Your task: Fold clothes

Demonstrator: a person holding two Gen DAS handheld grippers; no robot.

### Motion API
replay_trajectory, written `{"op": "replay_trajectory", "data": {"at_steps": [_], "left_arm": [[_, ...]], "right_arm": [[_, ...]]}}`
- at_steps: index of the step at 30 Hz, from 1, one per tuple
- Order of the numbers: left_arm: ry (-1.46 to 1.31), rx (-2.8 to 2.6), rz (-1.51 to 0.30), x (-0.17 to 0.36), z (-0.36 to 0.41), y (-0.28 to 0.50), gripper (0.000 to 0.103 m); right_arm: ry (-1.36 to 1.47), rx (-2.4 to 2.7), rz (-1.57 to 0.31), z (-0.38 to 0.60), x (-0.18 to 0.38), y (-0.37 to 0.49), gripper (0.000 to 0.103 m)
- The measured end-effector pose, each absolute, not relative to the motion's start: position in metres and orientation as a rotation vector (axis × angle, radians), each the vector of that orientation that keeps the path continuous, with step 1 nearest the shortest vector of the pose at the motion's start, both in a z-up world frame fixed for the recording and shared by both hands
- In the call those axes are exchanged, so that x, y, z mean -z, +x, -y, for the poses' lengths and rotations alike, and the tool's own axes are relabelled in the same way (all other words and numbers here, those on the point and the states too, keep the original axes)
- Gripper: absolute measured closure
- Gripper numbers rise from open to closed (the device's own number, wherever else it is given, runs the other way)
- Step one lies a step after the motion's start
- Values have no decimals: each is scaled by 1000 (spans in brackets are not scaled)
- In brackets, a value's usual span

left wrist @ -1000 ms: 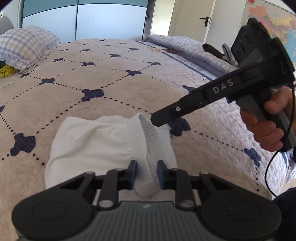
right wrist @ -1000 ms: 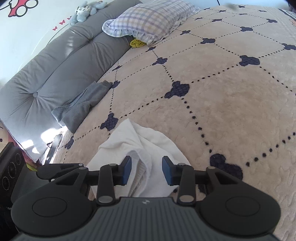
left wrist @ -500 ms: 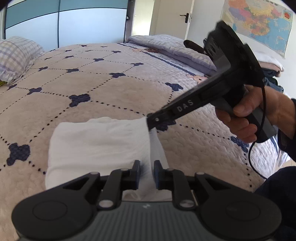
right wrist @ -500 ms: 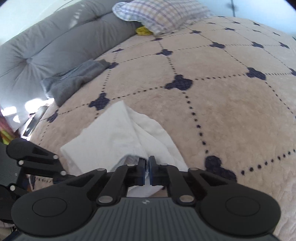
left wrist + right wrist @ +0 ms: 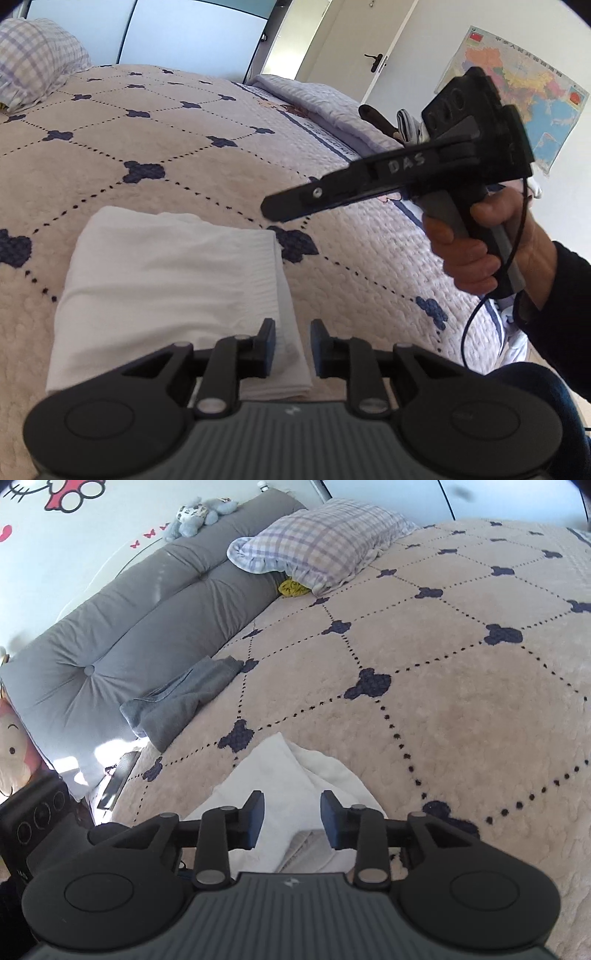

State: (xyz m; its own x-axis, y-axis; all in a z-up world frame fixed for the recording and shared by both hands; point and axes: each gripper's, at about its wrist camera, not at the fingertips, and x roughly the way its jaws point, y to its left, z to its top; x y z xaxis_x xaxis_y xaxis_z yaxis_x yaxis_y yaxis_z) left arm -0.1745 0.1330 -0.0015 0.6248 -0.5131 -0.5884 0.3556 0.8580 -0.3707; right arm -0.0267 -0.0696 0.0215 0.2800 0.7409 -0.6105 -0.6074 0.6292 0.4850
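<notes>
A white garment (image 5: 173, 280) lies folded into a neat rectangle on the beige quilted bed (image 5: 155, 140). My left gripper (image 5: 293, 347) is open and empty, just above the garment's near right corner. My right gripper (image 5: 291, 821) is open and empty, hovering over the same white garment (image 5: 284, 775), whose layered edge shows below the fingers. In the left wrist view the right gripper (image 5: 273, 208) is held in a hand above the bed, beyond the garment's far right corner.
A grey garment (image 5: 184, 701) lies crumpled at the bed's edge by the grey padded headboard (image 5: 110, 635). A checked pillow (image 5: 317, 550) sits at the head. A folded lilac quilt (image 5: 325, 107) lies along the far side. The bed's edge runs at right (image 5: 461, 332).
Both grippers closed on the garment's edge, laid it over flat, then opened and let go. The garment now lies as a flat rectangle. The right gripper has lifted away.
</notes>
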Motion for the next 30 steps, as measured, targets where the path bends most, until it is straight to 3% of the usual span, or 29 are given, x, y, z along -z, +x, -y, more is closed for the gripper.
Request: {"op": "replay_trajectory", "data": {"at_steps": [3,5,9,12,18,20,21,26,28,30], "left_arm": [[-251,520,-695,-11,-149,-183,62],[-248,484,-686,-15,-163,-185,62],[-264,382,-700,-14,-193,-181,62],[-265,350,-713,-6,-202,-175,63],[-253,326,-794,21,-195,-171,62],[-267,329,-793,23,-196,-174,62],[-266,330,-794,23,-197,-176,62],[-279,325,-758,7,-208,-181,58],[-325,317,-725,4,-215,-181,50],[-373,309,-729,7,-218,-178,50]], "right_arm": [[123,-914,-967,55,-10,-24,65],[85,-882,-1017,45,4,-22,65],[-40,-876,-988,38,10,-34,93],[-4,-846,-959,51,-1,-33,95],[24,-813,-973,65,-5,-31,94],[-11,-782,-974,64,-1,-33,88],[-20,-778,-951,63,-5,-36,80],[-106,-814,-748,57,-44,-57,72],[-123,-925,-710,50,-53,-67,69],[-162,-1034,-732,38,-48,-77,68]]}}
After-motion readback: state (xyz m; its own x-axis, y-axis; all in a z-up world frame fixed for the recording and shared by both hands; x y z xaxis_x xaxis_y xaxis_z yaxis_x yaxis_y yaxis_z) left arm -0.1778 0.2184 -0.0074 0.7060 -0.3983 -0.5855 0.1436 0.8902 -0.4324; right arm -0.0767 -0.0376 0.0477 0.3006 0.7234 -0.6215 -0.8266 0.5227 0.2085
